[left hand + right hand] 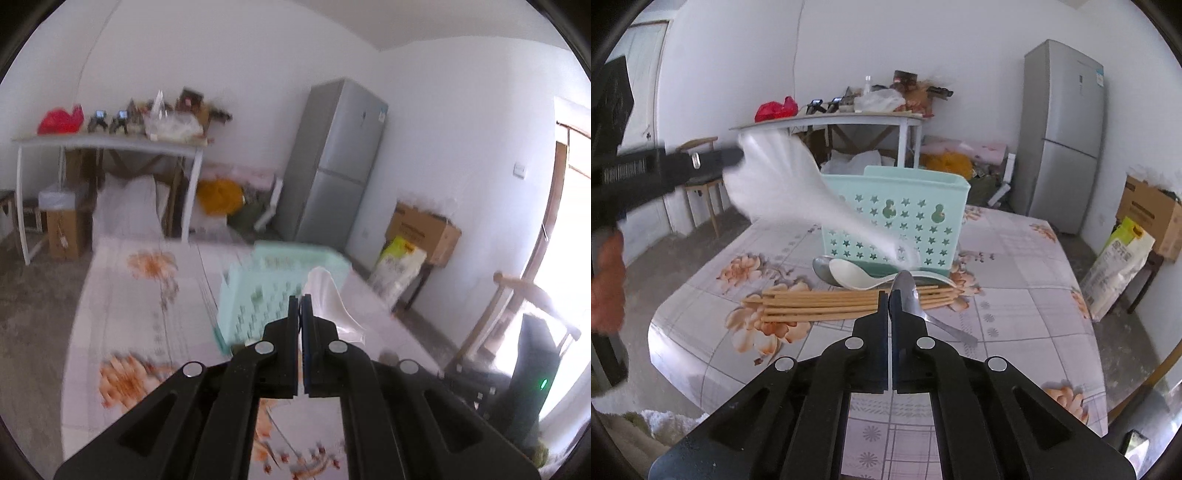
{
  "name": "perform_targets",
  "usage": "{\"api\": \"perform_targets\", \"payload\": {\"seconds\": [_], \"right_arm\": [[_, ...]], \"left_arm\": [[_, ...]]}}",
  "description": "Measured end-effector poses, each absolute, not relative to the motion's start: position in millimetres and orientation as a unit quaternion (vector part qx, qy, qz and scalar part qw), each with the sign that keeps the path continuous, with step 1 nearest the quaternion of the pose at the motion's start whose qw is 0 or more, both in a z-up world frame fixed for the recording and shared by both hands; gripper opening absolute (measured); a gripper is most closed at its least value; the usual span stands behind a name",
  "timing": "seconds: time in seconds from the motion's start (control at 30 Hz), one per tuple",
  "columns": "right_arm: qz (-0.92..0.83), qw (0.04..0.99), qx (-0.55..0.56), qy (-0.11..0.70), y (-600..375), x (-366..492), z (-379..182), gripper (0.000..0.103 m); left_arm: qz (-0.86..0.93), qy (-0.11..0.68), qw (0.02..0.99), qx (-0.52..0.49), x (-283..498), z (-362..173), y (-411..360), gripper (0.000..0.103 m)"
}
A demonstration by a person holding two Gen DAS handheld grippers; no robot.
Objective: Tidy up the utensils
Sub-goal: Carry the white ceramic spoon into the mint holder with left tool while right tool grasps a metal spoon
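- the white spoon (783,184) is in the air, held by its handle in the left gripper (300,299), whose jaws are closed thin on it; in the right wrist view it is very blurred by motion, with the bowl up near the gripper and the long part reaching down toward the front of the basket.
- the mint green utensil basket (897,218) stands upright on the table (1015,295), with star holes in its front wall; i cannot see inside it, so i cannot tell if something is already there.
- in front of the basket lie the other utensils: a second white spoon (855,277), a metal spoon (822,267) partly under it, a bundle of wooden chopsticks (820,304), and another metal spoon (908,291) just beside the right gripper (889,293).
- the right gripper hovers low over the chopsticks with jaws almost together and nothing between them.
- my judgement: the step in hand is to bring the white spoon over the basket and drop it in. to do it well, slow down, lift the spoon clear above the rim, turn it so that one end points down, then open only when it is inside the walls.
- the basket looks light, so a hit on its wall may push or tip it.
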State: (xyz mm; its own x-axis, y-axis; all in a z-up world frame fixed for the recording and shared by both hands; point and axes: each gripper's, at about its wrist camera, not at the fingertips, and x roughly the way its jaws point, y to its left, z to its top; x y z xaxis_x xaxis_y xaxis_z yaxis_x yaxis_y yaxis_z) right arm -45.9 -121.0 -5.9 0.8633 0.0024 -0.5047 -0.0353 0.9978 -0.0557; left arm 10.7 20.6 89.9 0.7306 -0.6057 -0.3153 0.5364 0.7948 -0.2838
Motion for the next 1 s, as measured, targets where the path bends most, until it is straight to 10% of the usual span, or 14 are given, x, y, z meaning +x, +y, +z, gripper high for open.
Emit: {"api": "perform_targets", "payload": {"seconds": [0.4, 1.0], "right_arm": [[0.009, 0.966, -0.029, 0.256, -122, -51, -6, 0.000], [0.001, 0.967, -0.036, 0.250, -126, -53, -7, 0.000]], "left_arm": [[-0.214, 0.101, 0.972, -0.003, 35, 151, 32, 0.001], [-0.180, 0.187, 0.954, 0.152, 100, 125, -43, 0.001]]}}
